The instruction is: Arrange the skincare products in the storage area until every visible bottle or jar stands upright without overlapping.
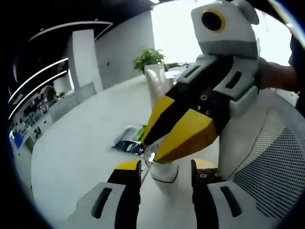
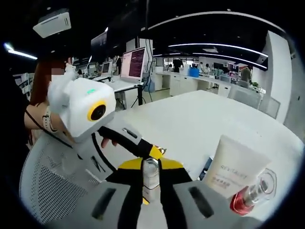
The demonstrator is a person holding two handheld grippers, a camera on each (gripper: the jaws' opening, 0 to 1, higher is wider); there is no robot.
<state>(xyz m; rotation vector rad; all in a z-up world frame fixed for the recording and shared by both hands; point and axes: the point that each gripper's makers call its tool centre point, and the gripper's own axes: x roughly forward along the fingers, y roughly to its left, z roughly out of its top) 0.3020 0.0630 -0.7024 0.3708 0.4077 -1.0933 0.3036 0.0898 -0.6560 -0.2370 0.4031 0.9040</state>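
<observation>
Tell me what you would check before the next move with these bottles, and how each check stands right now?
1. Right gripper holding the small clear bottle: ok, its jaws stand on both sides of it.
2. Left gripper free: ok, jaws apart around the white tube's cap, not pressing it.
3. White tube upright: cannot tell, both views tilt.
4. Red-capped bottle upright: not ok, it appears to lie on its side.
5. Blue packet apart from the bottles: ok, it lies flat behind them.
6. White table has room: ok.
</observation>
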